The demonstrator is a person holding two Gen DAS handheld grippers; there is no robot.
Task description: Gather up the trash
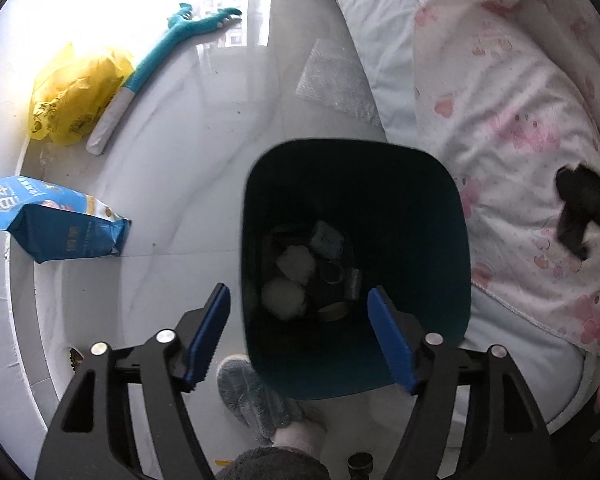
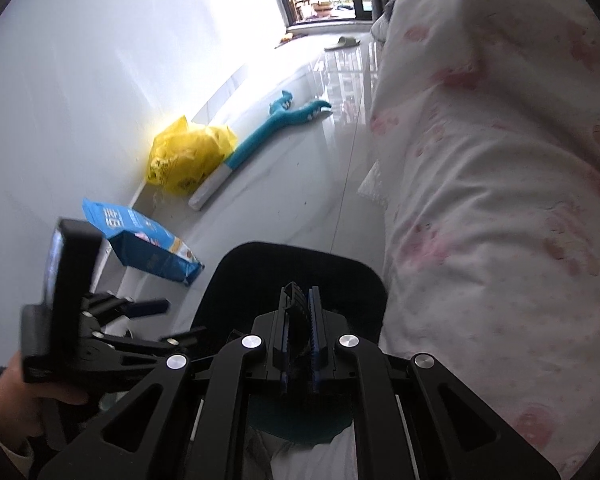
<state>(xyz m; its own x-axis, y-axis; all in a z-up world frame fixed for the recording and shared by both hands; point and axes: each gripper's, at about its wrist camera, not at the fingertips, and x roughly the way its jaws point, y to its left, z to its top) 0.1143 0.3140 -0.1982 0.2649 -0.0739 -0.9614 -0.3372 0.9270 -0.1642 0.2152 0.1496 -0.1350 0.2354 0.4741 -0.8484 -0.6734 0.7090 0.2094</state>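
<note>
Over the open mouth of a dark teal bin (image 1: 356,184), the left tool (image 1: 298,336) points steeply down with its blue pads (image 1: 208,332) spread wide apart and nothing between them. At the bottom of the bin lie crumpled white wads (image 1: 296,264), a grey lump and a few small round bits. The bin stands on a pale glossy floor (image 1: 204,152), close against a bed draped in a white quilt with pink prints (image 1: 512,120).

Seen from the right wrist, the right tool (image 2: 300,312) hangs over the bin's rim with its pads pressed together; whether a thin scrap sits between them cannot be told. A hand (image 2: 8,400) at the lower left grips the other tool's handle.

Along the wall lie a blue snack bag (image 1: 56,216), a yellow plastic bag (image 1: 76,92) and a long teal plush toy (image 1: 172,48). A foot in a grey fuzzy slipper (image 1: 248,396) stands just beside the bin.
</note>
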